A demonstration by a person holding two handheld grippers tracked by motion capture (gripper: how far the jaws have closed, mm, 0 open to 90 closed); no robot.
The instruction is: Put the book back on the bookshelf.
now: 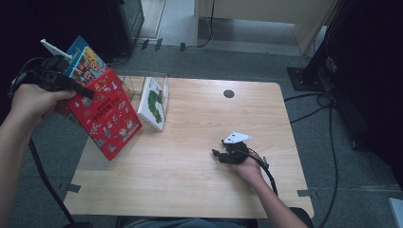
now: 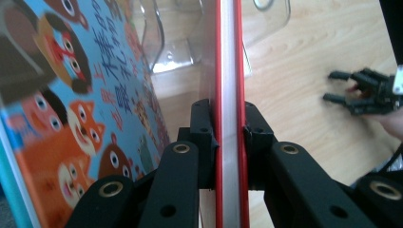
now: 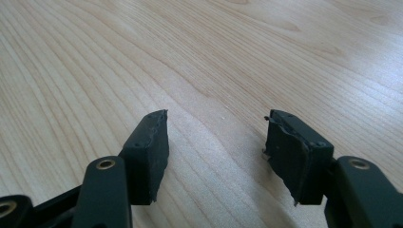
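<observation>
Table (image 1: 199, 180): bare wood across the middle and front. Clear rack (image 1: 133, 80) stands at the back-left corner, with one white book (image 1: 153, 102) upright against it, so that one looks done. Red book (image 1: 107, 111) is up in the air over the table's left edge, tilted, not yet in the rack; a blue book (image 1: 85, 59) sits just behind it, and I can't tell if it's gripped too. Left gripper (image 2: 227, 128) is clamped on the red book's edge, jaws tight on both covers. Right gripper (image 1: 223, 153) rests low on the table mid-right, jaws apart, nothing between them. Remaining, I'd judge: bring the red book over to the rack, stand it beside the white one, let go.
</observation>
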